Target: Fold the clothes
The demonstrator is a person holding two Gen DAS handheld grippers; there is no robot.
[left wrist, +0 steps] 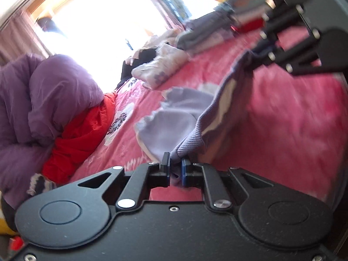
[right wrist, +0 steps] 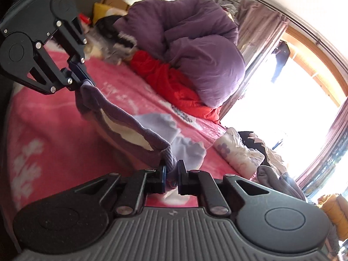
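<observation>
A big purple quilt sits at the left on the pink bed, with a red blanket under it. The left gripper is pinched tight on one end of the purple top's ribbed edge. The right gripper is pinched tight on the other end. The top hangs between them above the bed.
</observation>
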